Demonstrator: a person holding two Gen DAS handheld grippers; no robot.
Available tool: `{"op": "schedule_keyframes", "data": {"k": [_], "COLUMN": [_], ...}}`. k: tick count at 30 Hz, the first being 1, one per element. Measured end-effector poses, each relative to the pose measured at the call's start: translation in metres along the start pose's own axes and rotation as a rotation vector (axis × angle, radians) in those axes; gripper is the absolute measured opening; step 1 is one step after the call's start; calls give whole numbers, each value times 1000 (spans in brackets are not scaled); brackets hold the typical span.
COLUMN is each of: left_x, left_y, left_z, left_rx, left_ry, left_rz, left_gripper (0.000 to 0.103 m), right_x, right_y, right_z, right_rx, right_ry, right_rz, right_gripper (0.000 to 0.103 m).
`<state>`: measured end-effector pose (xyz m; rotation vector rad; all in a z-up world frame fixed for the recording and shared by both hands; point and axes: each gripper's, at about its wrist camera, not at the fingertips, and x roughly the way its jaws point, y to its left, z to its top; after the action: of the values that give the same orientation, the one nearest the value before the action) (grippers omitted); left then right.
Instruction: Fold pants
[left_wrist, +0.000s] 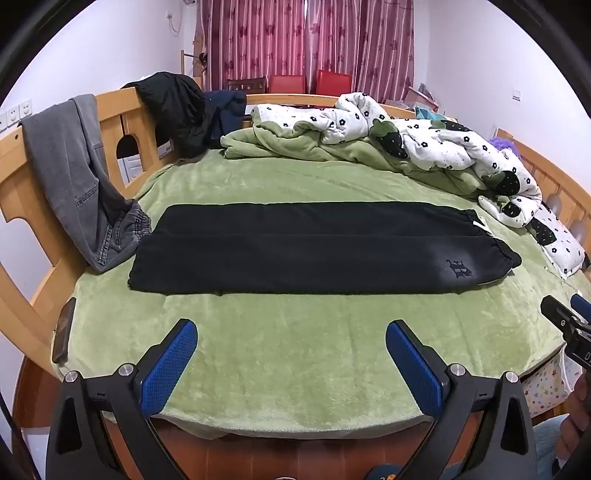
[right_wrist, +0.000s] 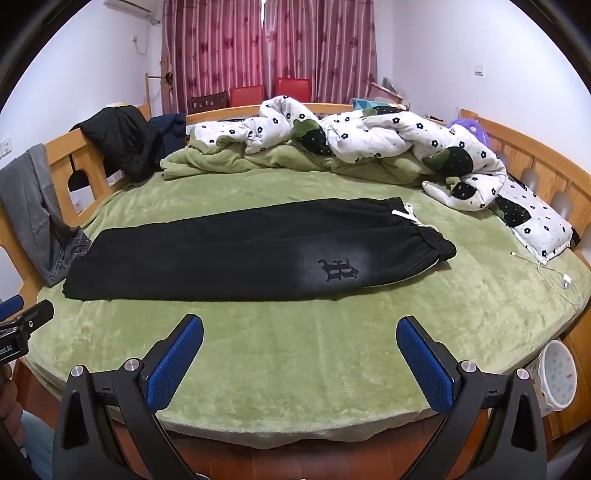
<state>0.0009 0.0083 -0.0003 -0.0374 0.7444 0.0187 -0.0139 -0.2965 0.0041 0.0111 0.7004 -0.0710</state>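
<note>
Both jaws wide open, holding nothing: left gripper (left_wrist: 291, 341) and right gripper (right_wrist: 300, 338) above the near edge of the bed (left_wrist: 295, 369). Ahead of the jaws, black sweatpants (left_wrist: 295, 254) flat on the green blanket, legs together, waistband (right_wrist: 436, 240) to the right. Probably soft, light, limp fleece; best pinched at waistband and cuffs (left_wrist: 144, 266). Beyond, a crumpled floral quilt (right_wrist: 388, 136).

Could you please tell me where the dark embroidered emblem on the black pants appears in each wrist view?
Left wrist: the dark embroidered emblem sits right of centre, near the elastic waistband of the black pants.
Right wrist: the emblem sits near the centre, on a paler patch.
Shared landmark: the grey jeans draped over the wooden bed rail, far left in both.
</note>
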Motion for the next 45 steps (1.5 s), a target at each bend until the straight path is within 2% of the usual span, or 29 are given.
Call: {"op": "schedule_keyframes", "data": {"k": [45], "left_x": [2], "left_y": [-1], "left_z": [-4], "left_rx": [10], "left_ry": [10], "left_rz": [4], "left_gripper": [103], "right_x": [0], "right_y": [-3], "right_z": [2], "right_rx": [13], "right_ry": [5], "right_rz": [-8], "right_gripper": [103]}}
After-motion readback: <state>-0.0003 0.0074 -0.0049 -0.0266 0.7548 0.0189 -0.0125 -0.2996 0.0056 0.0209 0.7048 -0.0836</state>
